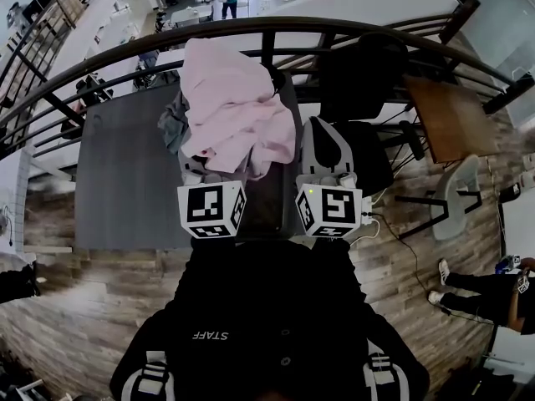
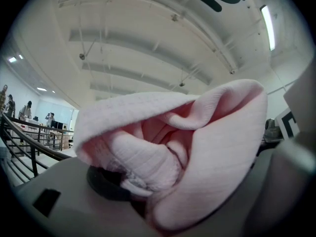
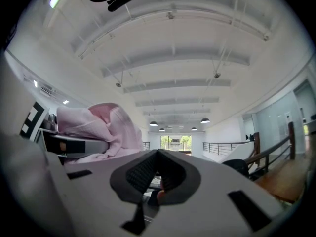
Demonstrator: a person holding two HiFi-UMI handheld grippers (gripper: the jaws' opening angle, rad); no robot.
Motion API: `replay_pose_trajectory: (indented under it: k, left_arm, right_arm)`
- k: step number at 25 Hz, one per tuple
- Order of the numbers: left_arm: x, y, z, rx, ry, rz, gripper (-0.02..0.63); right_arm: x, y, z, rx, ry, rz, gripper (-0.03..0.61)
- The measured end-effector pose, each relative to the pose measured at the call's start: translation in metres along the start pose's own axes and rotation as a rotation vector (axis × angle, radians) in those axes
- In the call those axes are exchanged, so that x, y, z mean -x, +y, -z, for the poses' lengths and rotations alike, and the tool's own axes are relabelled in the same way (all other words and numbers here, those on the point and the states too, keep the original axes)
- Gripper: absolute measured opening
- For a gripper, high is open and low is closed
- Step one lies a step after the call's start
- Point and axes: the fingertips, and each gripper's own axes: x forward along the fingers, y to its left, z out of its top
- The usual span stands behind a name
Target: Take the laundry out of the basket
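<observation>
A pink garment point(image 1: 230, 111) hangs bunched over my left gripper point(image 1: 209, 164), held up above the grey table point(image 1: 125, 174). In the left gripper view the pink garment point(image 2: 197, 147) fills the space between the jaws, and my left gripper point(image 2: 148, 194) is shut on its folds. A grey cloth point(image 1: 173, 125) hangs beside the pink one at its left. My right gripper point(image 1: 323, 150) stands beside it to the right, pointing up. Its dark pads point(image 3: 143, 174) meet with nothing between them, and the pink garment point(image 3: 106, 125) shows at the left. No basket is in sight.
A curved black railing point(image 1: 276, 27) runs across behind the table. A black chair point(image 1: 364, 82) and a wooden table point(image 1: 451, 115) stand at the right. A person's legs point(image 1: 472, 291) show at the lower right on the wood floor.
</observation>
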Motion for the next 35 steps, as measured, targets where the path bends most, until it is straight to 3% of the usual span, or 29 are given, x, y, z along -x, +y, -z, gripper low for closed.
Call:
replay_pose_trajectory:
  k: [35]
  left_arm:
    - [0.005, -0.004, 0.007, -0.016, 0.031, 0.014, 0.345]
  right_arm:
    - [0.011, 0.004, -0.004, 0.008, -0.010, 0.019, 0.015]
